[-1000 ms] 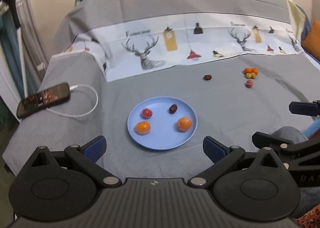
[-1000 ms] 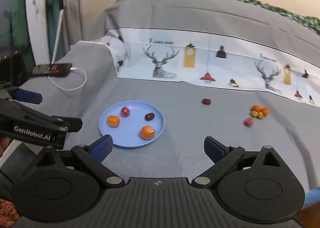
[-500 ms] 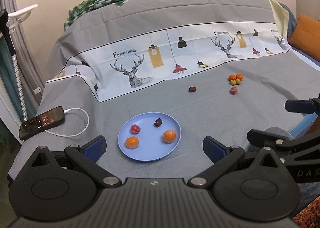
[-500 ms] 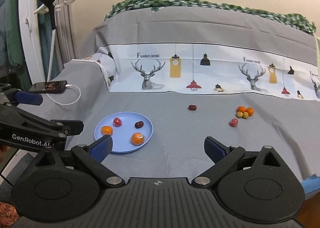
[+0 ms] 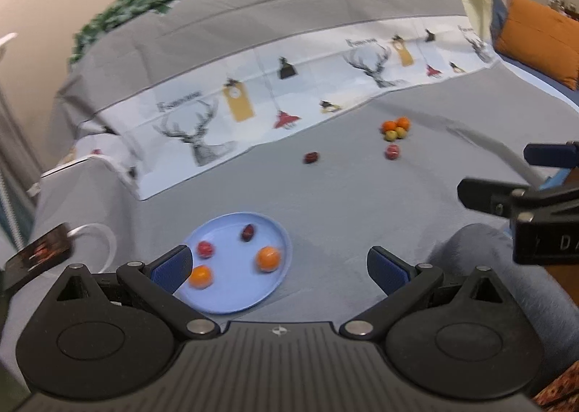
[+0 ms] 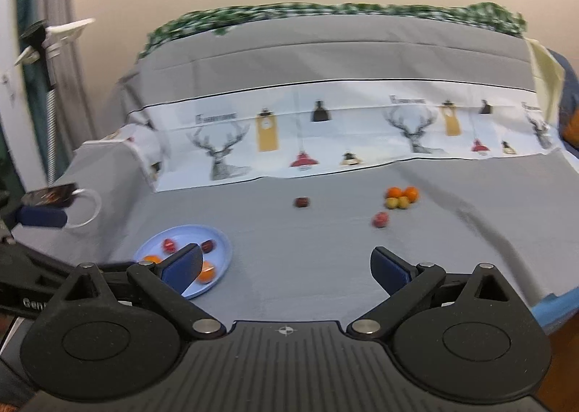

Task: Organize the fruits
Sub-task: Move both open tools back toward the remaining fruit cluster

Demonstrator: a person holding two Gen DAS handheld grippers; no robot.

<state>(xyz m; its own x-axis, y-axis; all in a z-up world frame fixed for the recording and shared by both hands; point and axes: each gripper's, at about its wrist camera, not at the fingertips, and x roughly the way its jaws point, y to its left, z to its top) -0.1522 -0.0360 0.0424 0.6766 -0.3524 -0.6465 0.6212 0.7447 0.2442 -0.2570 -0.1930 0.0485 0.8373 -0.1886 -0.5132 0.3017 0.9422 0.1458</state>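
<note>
A light blue plate [image 5: 231, 303] [image 6: 222, 252] lies on the grey cloth and holds two oranges [image 5: 268, 258], a small red fruit [image 5: 206, 249] and a dark date [image 5: 248, 232]. Farther off lie a loose dark date [image 5: 311, 157] [image 6: 301, 202], a red fruit [image 5: 392, 151] [image 6: 380, 219] and a cluster of oranges and yellow fruits [image 5: 396, 129] [image 6: 401, 197]. My left gripper [image 5: 278, 269] hovers open just before the plate, empty. My right gripper [image 6: 286, 267] is open and empty, well short of the loose fruits.
A phone [image 5: 34, 256] on a white charging cable [image 5: 105, 234] lies left of the plate. A deer-print cloth strip [image 6: 325, 133] runs across the back. An orange cushion [image 5: 539, 39] sits far right. A knee in grey fabric [image 5: 481, 252] is near right.
Both views have swung rightward and are motion-blurred. The plate now sits lower left in each view and the loose fruits appear nearer the centre. Both grippers stay open.
</note>
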